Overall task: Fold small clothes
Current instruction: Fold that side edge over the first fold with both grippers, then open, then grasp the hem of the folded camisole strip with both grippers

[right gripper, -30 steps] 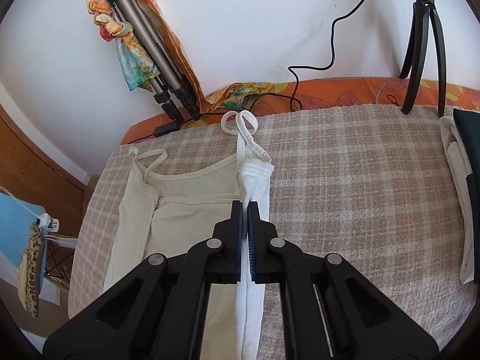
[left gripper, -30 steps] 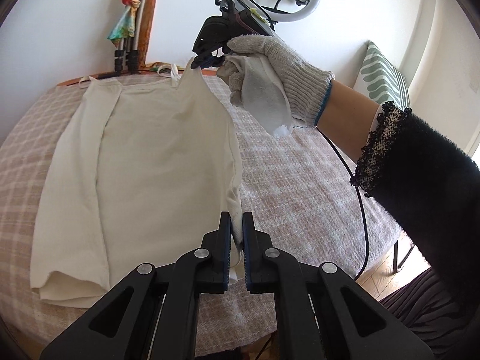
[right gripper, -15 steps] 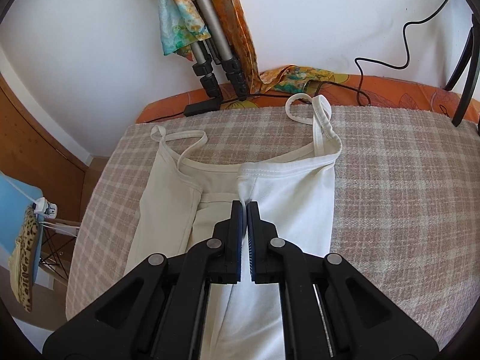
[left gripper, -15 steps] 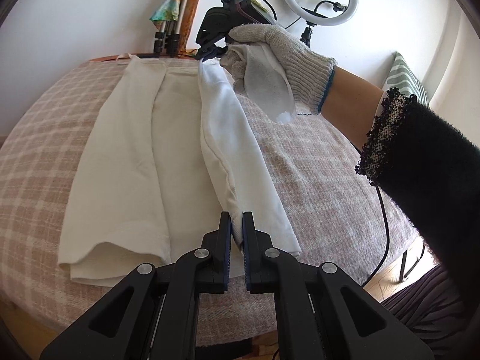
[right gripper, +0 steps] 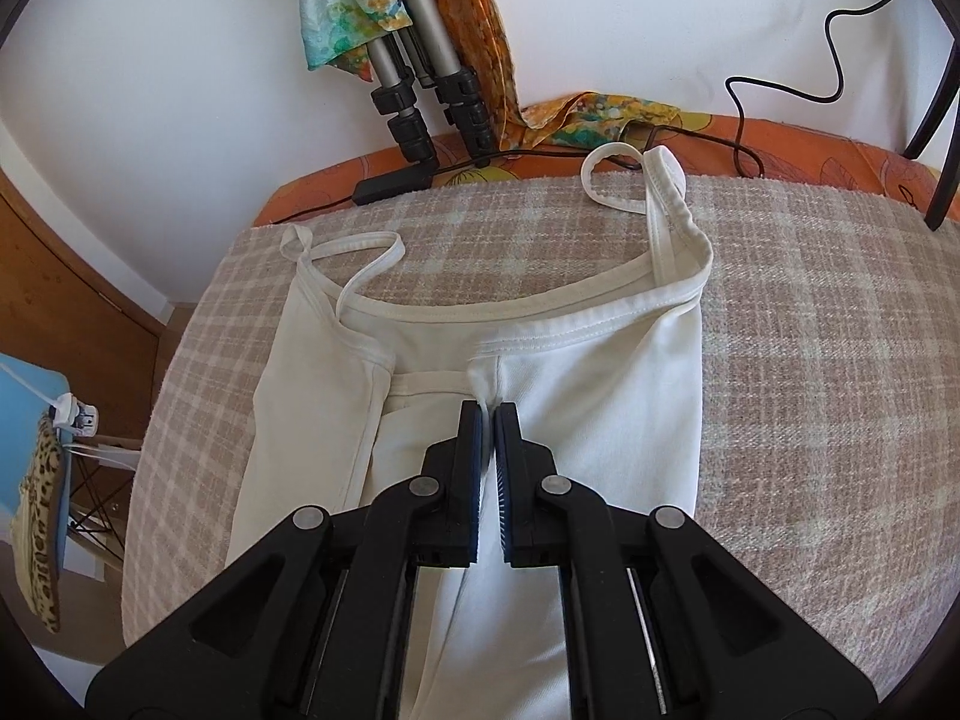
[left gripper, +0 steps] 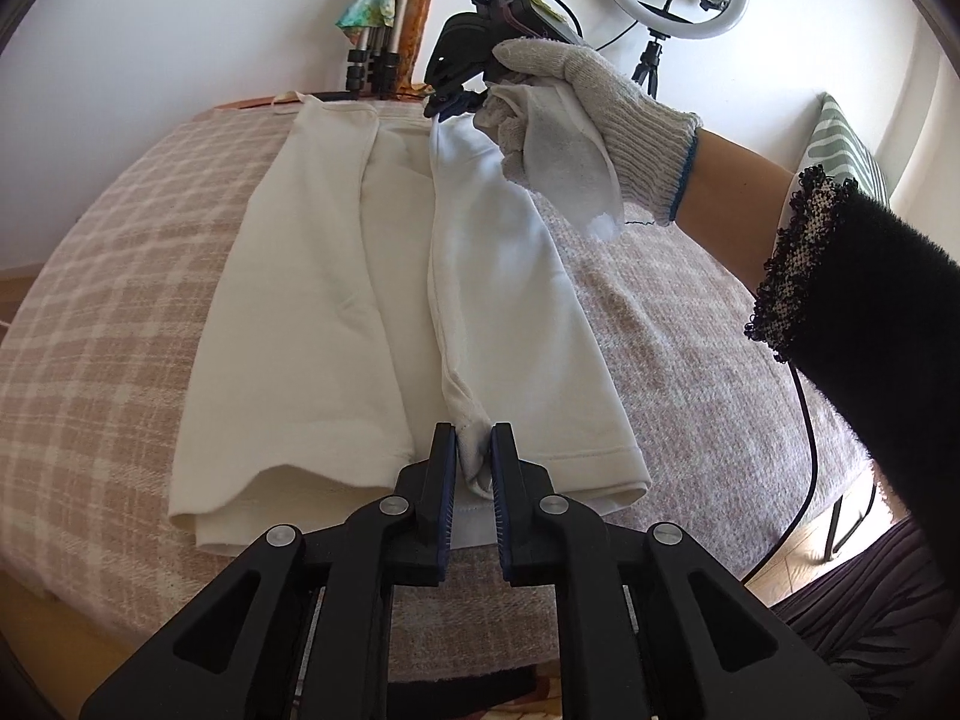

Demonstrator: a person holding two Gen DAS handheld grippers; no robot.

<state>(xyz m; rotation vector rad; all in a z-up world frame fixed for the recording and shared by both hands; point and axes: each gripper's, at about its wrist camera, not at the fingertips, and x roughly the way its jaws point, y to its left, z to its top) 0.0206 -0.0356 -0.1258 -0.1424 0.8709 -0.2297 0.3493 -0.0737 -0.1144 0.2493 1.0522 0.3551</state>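
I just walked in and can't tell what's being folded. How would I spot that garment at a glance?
Look at the table under the pink-and-cream checked cloth. Lying along its middle is a cream strappy camisole top, both long sides folded inward. It is the only pale plain fabric there, with thin shoulder strap loops at the wall end, and both black clamp tools pinch its inner fold.

Over the last second the right side of the camisole (left gripper: pixel 384 276) has been carried across onto the middle. A second ago it was a narrow raised strip along the right edge of the garment; now it lies as a wide white panel (left gripper: pixel 528 312) over the centre, its fold line running up the middle of the left wrist frame. In the right wrist view the strap (right gripper: pixel 654 192) has shifted from centre to upper right. The left gripper (left gripper: pixel 474 456) has its jaws slightly wider around the bunched hem. The right gripper (right gripper: pixel 487 420) remains pinched on the top edge.
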